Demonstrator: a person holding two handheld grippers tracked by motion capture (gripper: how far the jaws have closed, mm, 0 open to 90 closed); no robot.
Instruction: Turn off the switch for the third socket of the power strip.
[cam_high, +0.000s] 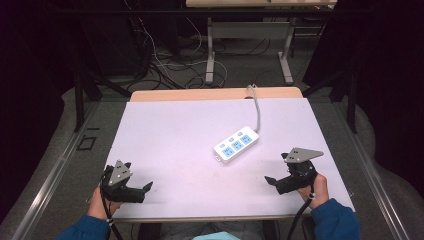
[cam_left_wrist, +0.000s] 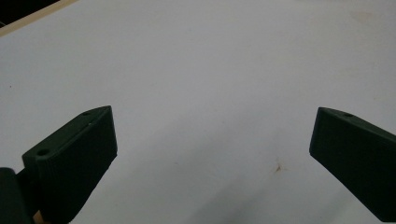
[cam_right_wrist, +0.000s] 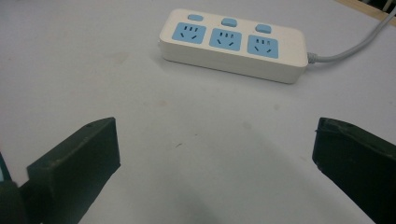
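Power strip (cam_high: 236, 145): white, three blue sockets, right of centre on desk (cam_high: 165, 130), long axis diagonal, cord toward upper frame. Right gripper (cam_high: 278, 169) nearer, jaws wide apart, empty. Left gripper (cam_high: 138, 176): lower left, jaws likewise apart, empty.

power strip (cam_high: 236, 144) — you have it lying flat, sockets up, on the white table sheet (cam_high: 170, 150), right of centre, set diagonally | white body; three blue sockets in a row, a small blue button beside each | grey cord (cam_high: 257, 107) leaves its far end; runs back over the table's far edge | nothing plugged in
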